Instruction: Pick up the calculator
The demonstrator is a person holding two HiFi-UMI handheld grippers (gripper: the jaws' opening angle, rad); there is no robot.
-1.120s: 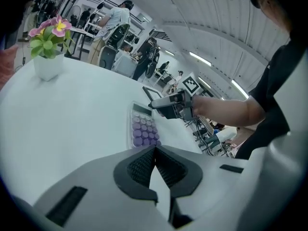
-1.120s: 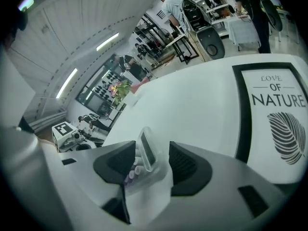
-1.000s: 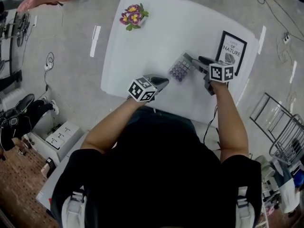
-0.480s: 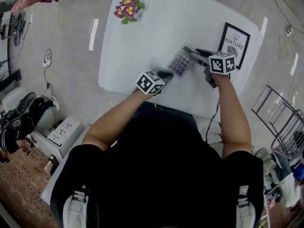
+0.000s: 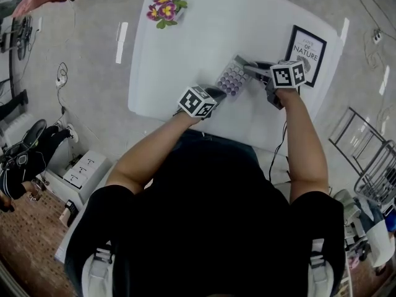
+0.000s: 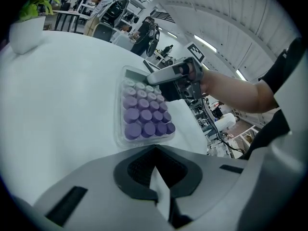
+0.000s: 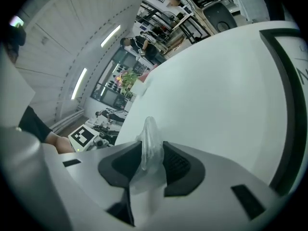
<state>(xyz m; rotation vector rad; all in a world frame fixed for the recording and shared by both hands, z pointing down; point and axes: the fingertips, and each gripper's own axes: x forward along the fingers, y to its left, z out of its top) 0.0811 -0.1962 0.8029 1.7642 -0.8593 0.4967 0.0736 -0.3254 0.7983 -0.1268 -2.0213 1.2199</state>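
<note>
Head view: the calculator [image 5: 233,78] lies on the white table [image 5: 185,48], near a framed picture [image 5: 305,53]. The right gripper [image 5: 249,67] is at the calculator's far end, and the left gripper [image 5: 221,93] is just beside its near end.

Left gripper view: the jaws are together with nothing between them. The calculator lies on the table just ahead of them.

Right gripper view: the jaws have just been closing, and they press on the clear edge of the calculator from both sides.

- I'm seeing the calculator [image 6: 144,110] showing purple keys under a clear case.
- The tabletop [image 5: 204,36] is reading plain white.
- The flowers [image 5: 163,6] are showing pink and yellow over green leaves.
- The framed print [image 5: 307,54] is showing a black border.
- My left tongs [image 5: 218,94] and right tongs [image 5: 249,68] are carrying black-and-white square markings.
</note>
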